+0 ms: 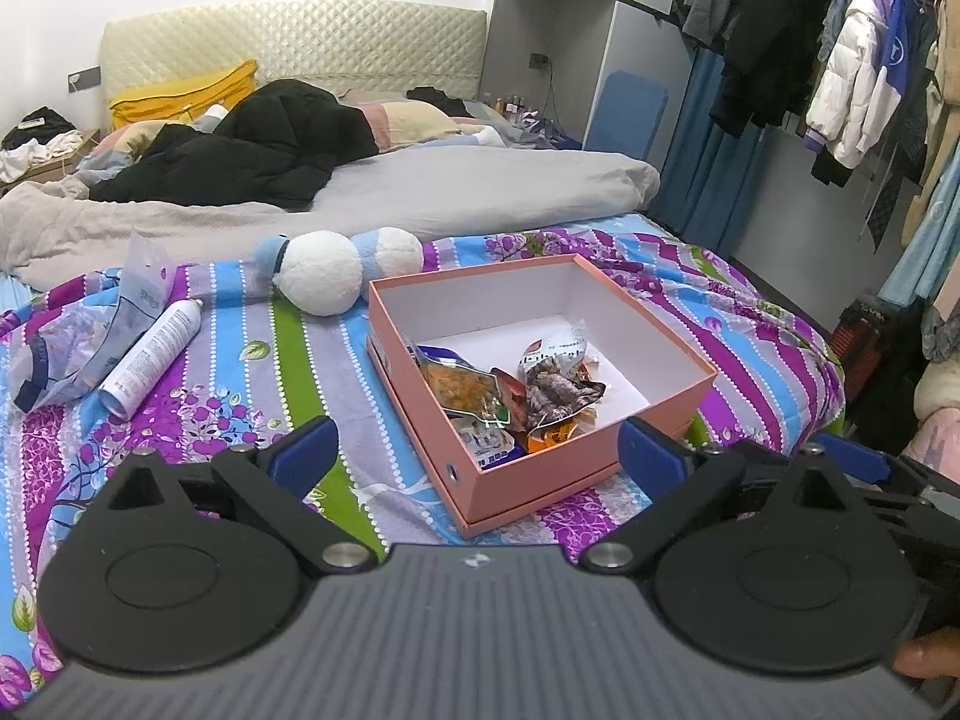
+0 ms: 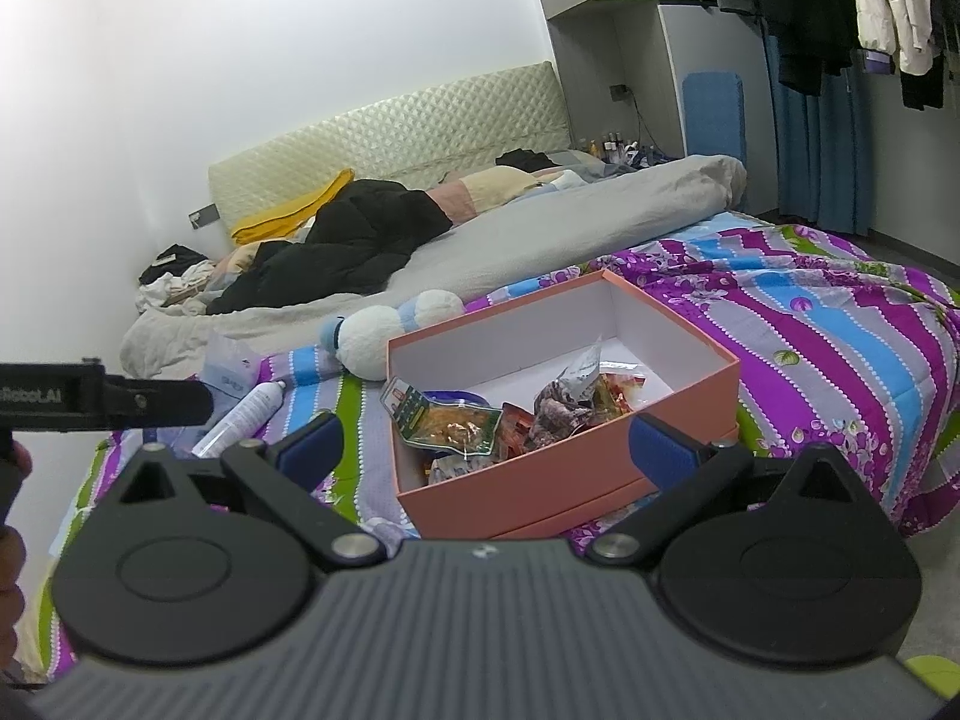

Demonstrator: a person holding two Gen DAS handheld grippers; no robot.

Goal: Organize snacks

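A pink open box (image 1: 414, 396) (image 2: 540, 498) sits on the striped floral bedspread. Inside lie several snack packets (image 1: 510, 390) (image 2: 480, 420), among them a green-edged pouch (image 2: 447, 420) and a dark crumpled one (image 1: 558, 393). My left gripper (image 1: 474, 450) is open and empty, held just in front of the box's near corner. My right gripper (image 2: 486, 438) is open and empty, its fingers spanning the box's near wall. The left gripper's body (image 2: 102, 399) shows at the left edge of the right wrist view.
A white and blue plush toy (image 1: 336, 267) (image 2: 384, 333) lies behind the box. A white spray can (image 1: 150, 360) (image 2: 240, 417) and a clear plastic bag (image 1: 72, 336) lie to the left. Grey duvet and black coat lie further back. Clothes hang on a rack (image 1: 840, 60) at right.
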